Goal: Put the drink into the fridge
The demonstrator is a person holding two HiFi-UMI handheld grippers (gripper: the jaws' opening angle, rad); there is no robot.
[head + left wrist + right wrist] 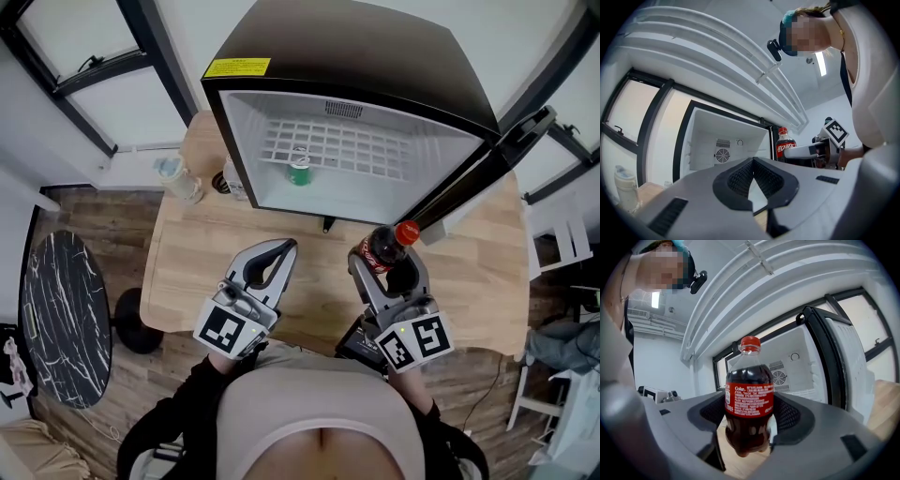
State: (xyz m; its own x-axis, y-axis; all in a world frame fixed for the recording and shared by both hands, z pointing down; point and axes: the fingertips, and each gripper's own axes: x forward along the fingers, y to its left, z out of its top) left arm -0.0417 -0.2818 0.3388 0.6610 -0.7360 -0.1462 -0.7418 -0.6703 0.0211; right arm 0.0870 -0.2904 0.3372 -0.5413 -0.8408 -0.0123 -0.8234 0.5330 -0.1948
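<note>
A cola bottle [384, 247] with a red cap and red label stands upright between the jaws of my right gripper [388, 265], which is shut on it, above the wooden table [187, 272] just in front of the fridge. The right gripper view shows the cola bottle [749, 404] held by its lower half in my right gripper [748, 430]. The black mini fridge [347, 56] stands open, with a green can [299, 169] on its white wire shelf. My left gripper [284, 249] hovers left of the bottle, shut and empty. In the left gripper view my left gripper [753, 163] faces the fridge interior [722, 145].
The fridge door [487, 159] swings open to the right. A pale bottle [178, 178] and small items [231, 178] stand on the table left of the fridge. A round dark marble side table [61, 319] is at the far left. Windows line the wall behind.
</note>
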